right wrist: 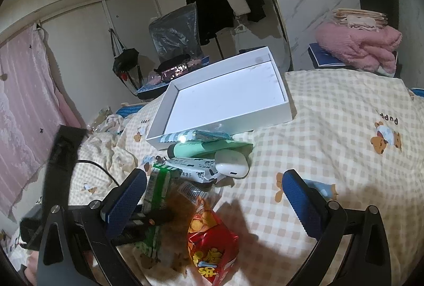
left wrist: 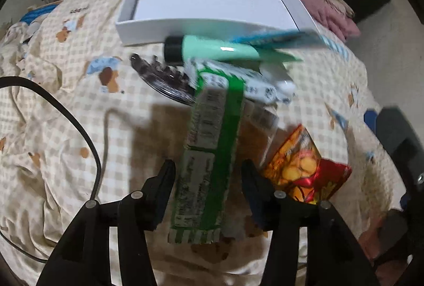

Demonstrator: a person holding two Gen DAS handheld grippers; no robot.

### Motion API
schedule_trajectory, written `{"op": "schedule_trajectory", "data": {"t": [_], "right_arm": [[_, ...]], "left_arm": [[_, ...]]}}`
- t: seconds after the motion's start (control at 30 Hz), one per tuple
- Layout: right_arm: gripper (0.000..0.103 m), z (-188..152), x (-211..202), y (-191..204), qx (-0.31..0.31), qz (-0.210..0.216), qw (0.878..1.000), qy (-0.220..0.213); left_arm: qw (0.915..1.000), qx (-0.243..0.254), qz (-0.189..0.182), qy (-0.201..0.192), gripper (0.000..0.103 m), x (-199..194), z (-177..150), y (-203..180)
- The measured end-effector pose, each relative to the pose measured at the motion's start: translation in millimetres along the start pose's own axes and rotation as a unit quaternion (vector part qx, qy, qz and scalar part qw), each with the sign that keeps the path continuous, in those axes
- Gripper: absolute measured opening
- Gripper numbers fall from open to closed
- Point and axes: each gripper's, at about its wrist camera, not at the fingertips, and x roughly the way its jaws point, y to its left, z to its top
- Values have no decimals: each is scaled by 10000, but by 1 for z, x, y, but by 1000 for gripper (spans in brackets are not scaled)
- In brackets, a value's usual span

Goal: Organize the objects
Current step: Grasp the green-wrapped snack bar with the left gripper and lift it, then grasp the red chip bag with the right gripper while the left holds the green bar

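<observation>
**Tool state.** The left gripper (left wrist: pixel 208 164) has its jaws partly open around the near half of the green packet (left wrist: pixel 212 143). Only a thin gap shows on either side of the packet, and the blur makes it impossible to tell whether the pads actually press on it. The right gripper (right wrist: pixel 214 173) is wide open and holds nothing.

**Location.** The green packet is on the near side of the white box (left wrist: pixel 185 30), outside it. Its far end rests over the small heap in front of the box's near wall. That heap includes a mint tube (left wrist: pixel 220 50), a black-and-white packet (left wrist: pixel 254 90) and a white case (right wrist: pixel 232 164). A red snack bag (left wrist: pixel 304 169) lies farther from the box, just beside the packet. The box appears empty.

**Orientation.** The packet's long axis runs from the left gripper toward the white box. The far end points at the near wall and leans a little to the right. In the right wrist view the packet stands steeply tilted, not flat on the bedspread (left wrist: pixel 79 100).

**Hazards.**
- Slip: if the jaws are loose, the packet may slide out and drop short of the box.
- Pivot: the hold is near one end, so the long free end may swing down.
- Collision: the far end may catch the heap or the near wall and push the light box across the soft bedspread.
</observation>
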Motion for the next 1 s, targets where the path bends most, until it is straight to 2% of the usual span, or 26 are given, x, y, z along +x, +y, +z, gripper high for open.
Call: {"op": "schedule_trajectory", "data": {"t": [0.03, 0.07, 0.1, 0.13, 0.23, 0.4, 0.5, 0.67, 0.8, 0.87, 0.97, 1.0], "right_arm": [[103, 0, 0, 0, -2, -1, 10000, -2], [103, 0, 0, 0, 9, -6, 10000, -3], [103, 1, 0, -1, 23, -12, 10000, -5], [103, 1, -1, -2, 57, -10, 10000, -11], [103, 2, -2, -4, 135, -31, 9999, -19], [103, 3, -3, -5, 151, -5, 9999, -38], [103, 3, -3, -6, 155, -1, 9999, -34], [103, 5, 0, -9, 336, -46, 9994, 83], [102, 6, -3, -11, 455, 163, 9988, 103], [93, 7, -4, -11, 455, 196, 9987, 121], [81, 5, 1, -14, 558, 284, 9975, 331], [65, 4, 4, -15, 600, 333, 9968, 411]], "left_arm": [[10000, -9, -63, -48, 55, -3, -1, 0], [9998, -78, -127, -142, 48, -7, -2, 2], [9992, -185, -182, -299, 35, -13, -4, 7], [9986, -263, -271, -382, 30, -17, -5, 11], [9942, -375, -722, -704, 27, -30, -7, 18], [9861, -101, -1036, -1293, 27, -53, -15, 11], [9872, -136, -993, -1243, 27, -51, -12, 12], [9878, -307, -1124, -1034, 27, -45, -11, 11], [9917, -236, -899, -887, 27, -40, -11, 8], [9934, -262, -856, -721, 27, -33, -10, 7], [9920, -419, -1022, -604, 27, -27, -12, 14], [9912, -477, -1072, -609, 27, -28, -13, 16]]}}
